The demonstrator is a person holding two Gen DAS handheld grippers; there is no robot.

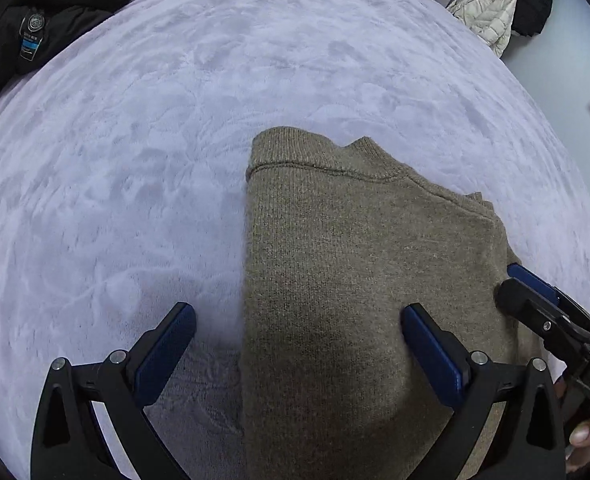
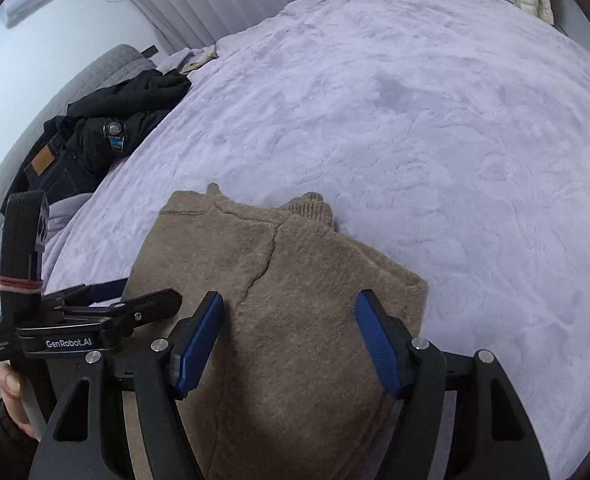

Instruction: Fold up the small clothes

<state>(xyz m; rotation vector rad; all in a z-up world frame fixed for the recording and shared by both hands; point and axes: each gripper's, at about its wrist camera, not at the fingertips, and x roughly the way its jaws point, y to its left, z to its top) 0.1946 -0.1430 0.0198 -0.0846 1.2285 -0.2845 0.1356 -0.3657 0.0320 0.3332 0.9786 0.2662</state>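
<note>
Lying folded on a lavender plush bed cover (image 1: 175,120), an olive-brown knitted sweater (image 1: 355,260) sits beneath two hand-held tools, its ribbed collar at the far end and its left edge folded into a straight line

From the left wrist view, the left tool (image 1: 299,344) hangs above that straight edge with its blue-padded fingers (image 1: 435,352) spread wide and nothing gripped: one finger is over bare bed cover, the other over the knit, so the sweater's edge runs between them. The right tool (image 1: 535,292) enters from the right of this view, over the sweater's right side, with part of a person's hand (image 1: 587,432) behind it

From the right wrist view, the right tool (image 2: 289,336) is poised over the near half of the sweater (image 2: 295,300), both blue pads (image 2: 379,344) above the fabric and clear of it, jaws well apart and holding nothing; whether the fingertips brush the knit cannot be told. The left tool (image 2: 107,304) lies just to its left, over the sweater's left edge, its handle in a person's hand (image 2: 11,392)

A heap of black garments (image 2: 127,120) and dark blue jeans (image 2: 55,176) lies at the far left of the bed, well apart from the sweater, and a cream quilted jacket (image 1: 491,16) hangs beyond the bed's far right
</note>
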